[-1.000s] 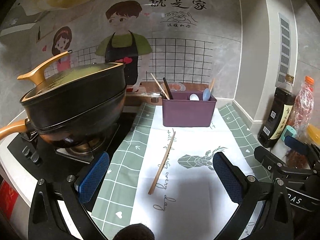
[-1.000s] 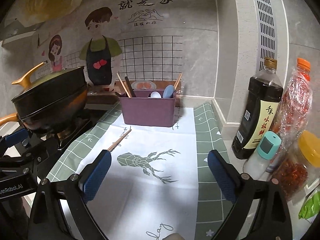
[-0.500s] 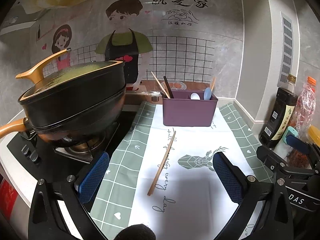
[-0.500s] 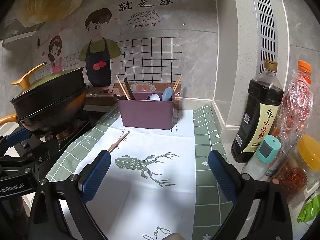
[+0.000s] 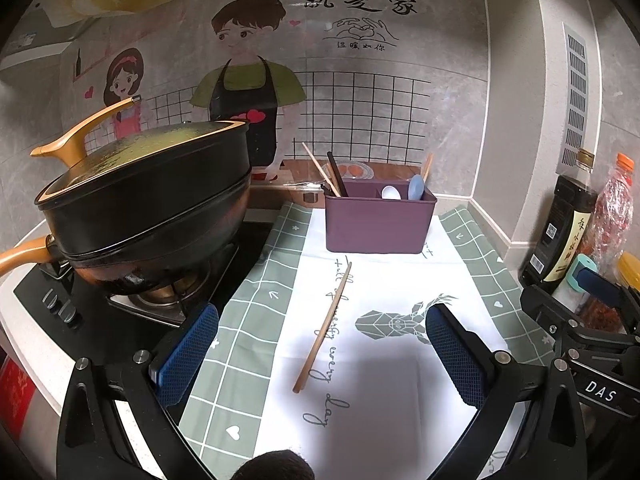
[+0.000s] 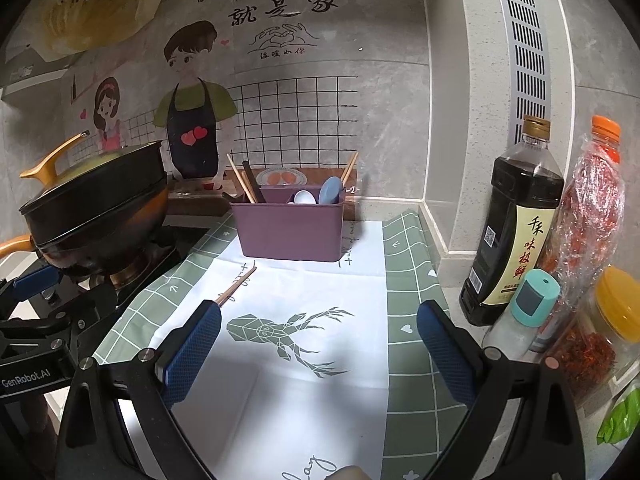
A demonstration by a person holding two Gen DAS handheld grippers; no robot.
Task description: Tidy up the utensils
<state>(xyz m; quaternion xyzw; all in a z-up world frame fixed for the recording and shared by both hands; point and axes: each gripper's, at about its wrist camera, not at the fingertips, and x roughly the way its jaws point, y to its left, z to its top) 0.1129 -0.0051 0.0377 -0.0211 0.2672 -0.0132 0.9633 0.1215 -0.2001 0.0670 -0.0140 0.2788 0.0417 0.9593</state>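
A single wooden chopstick (image 5: 325, 327) lies on the white and green mat (image 5: 400, 360), pointing toward a purple utensil box (image 5: 378, 222). The box holds chopsticks, a dark utensil, a white spoon and a blue spoon. My left gripper (image 5: 322, 356) hovers open above the mat, with the chopstick's near end between its fingers in view. My right gripper (image 6: 318, 352) is open too, over the deer print, and holds nothing. In the right wrist view the chopstick (image 6: 236, 288) shows beyond the left finger, and the box (image 6: 290, 230) stands further back.
A black lidded pot (image 5: 148, 200) with gold handles sits on the gas stove at the left. A dark sauce bottle (image 6: 512, 224), a plastic-wrapped bottle (image 6: 592, 200), a teal-capped shaker (image 6: 524, 312) and a jar (image 6: 600, 320) crowd the right wall. The other gripper's body (image 5: 584, 340) shows at the right.
Both views have shifted only slightly, with the scene a little lower and farther. The chopstick and box have not moved; both grippers stay open.
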